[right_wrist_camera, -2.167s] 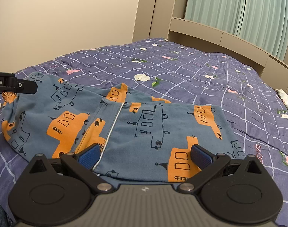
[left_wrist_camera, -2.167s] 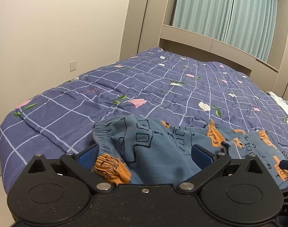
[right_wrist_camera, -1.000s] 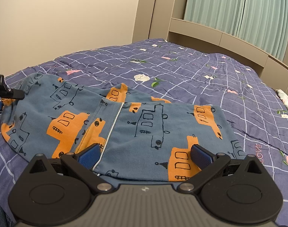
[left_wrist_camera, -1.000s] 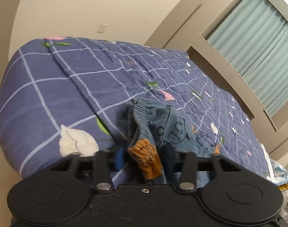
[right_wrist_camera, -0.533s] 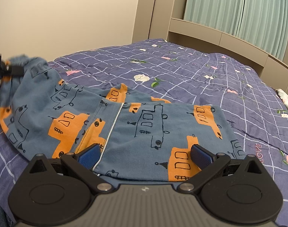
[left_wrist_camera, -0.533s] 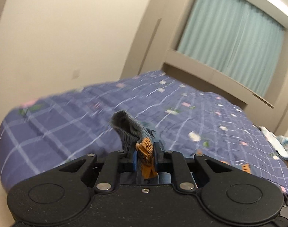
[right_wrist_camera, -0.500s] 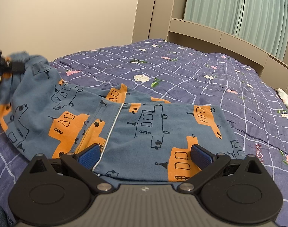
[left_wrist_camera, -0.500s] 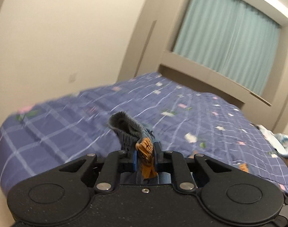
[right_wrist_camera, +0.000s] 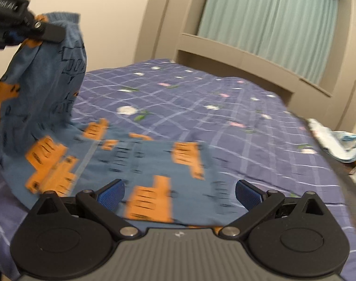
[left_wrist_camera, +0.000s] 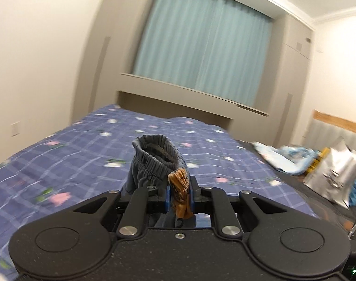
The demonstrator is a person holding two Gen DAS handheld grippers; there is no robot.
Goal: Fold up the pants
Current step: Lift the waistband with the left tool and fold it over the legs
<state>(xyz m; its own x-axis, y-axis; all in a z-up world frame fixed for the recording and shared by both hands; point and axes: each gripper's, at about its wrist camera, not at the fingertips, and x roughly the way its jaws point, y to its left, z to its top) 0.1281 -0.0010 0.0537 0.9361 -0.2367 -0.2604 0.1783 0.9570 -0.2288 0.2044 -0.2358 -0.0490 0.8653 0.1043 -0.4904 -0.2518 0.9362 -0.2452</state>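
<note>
From the left wrist view, the left gripper [left_wrist_camera: 179, 196] has its two blue-padded fingers pressed together on a bunched corner of the blue cotton pants with orange vehicle prints [left_wrist_camera: 159, 164], the gathered elastic waistband standing up in a loop just beyond the pads and an orange patch of cloth squeezed between them; only a narrow pinch of fabric seems to be caught, so a quick swing could pull the cloth free and drop the raised end in a heap, and the blur over the purple checked quilt with flower prints [left_wrist_camera: 72, 154] suggests the hand is travelling fast. From the right wrist view, the right gripper [right_wrist_camera: 179, 193] hangs low with its fingers wide apart and nothing between them, just above the part of the pants [right_wrist_camera: 140, 161] that lies flat on the quilt [right_wrist_camera: 224, 107], while the left gripper [right_wrist_camera: 26, 27] holds the waist end high at the upper left so the cloth hangs in a curved sheet. Since nothing pins the lower part, the lifted end may drag the whole garment across the quilt and skew the fold, or land twisted with the edges unaligned
</note>
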